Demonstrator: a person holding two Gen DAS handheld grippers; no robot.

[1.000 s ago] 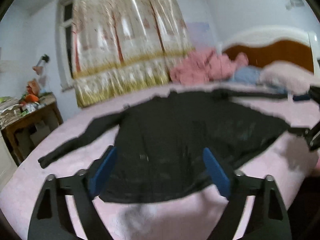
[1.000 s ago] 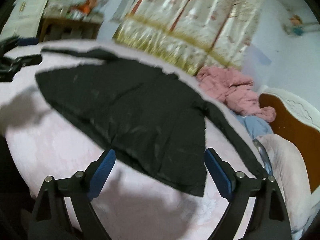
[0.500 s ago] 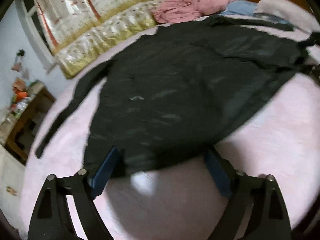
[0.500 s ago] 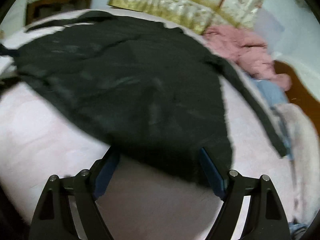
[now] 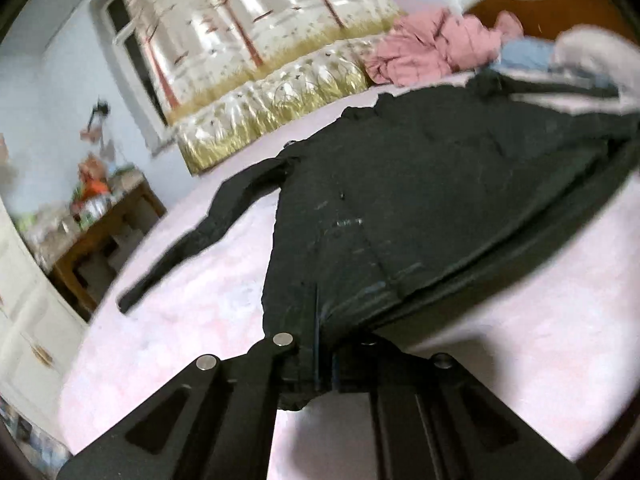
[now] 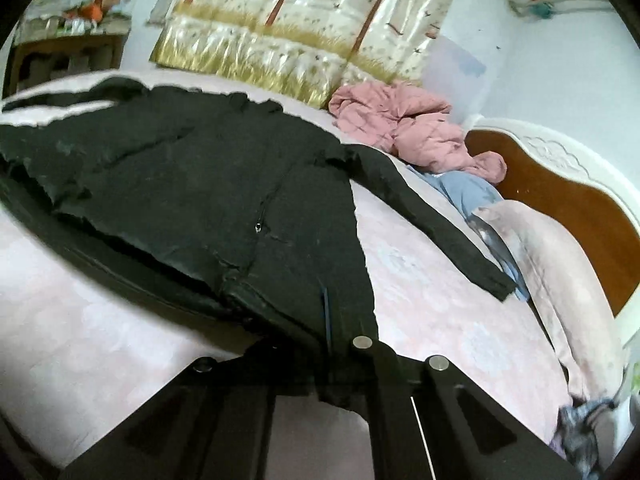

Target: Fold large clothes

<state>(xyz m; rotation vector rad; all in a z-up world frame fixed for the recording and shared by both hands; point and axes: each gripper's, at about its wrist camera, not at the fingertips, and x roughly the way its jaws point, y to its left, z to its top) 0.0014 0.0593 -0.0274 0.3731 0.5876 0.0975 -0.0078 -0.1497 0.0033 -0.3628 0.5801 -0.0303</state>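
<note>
A large black long-sleeved jacket (image 5: pixel 420 200) lies spread on the pink bed (image 5: pixel 180 320); it also shows in the right wrist view (image 6: pixel 180 184). My left gripper (image 5: pixel 320 360) is shut on the jacket's hem at its left bottom corner. My right gripper (image 6: pixel 326 364) is shut on the hem at the right bottom corner, near the zipper (image 6: pixel 259 227). The hem is lifted off the sheet between the two grippers. One sleeve (image 5: pixel 208 232) stretches left, the other sleeve (image 6: pixel 432 220) right toward the pillows.
A pink quilted garment (image 6: pixel 412 128) and a blue cloth (image 6: pixel 464 192) lie near the wooden headboard (image 6: pixel 560 200). A pale pillow (image 6: pixel 560 280) lies at the right. A cluttered wooden table (image 5: pixel 100 232) stands left of the bed. A patterned curtain (image 5: pixel 260 48) hangs behind.
Both grippers were open above the jacket's hem; they have closed on the two bottom corners and raised the hem off the bed.
</note>
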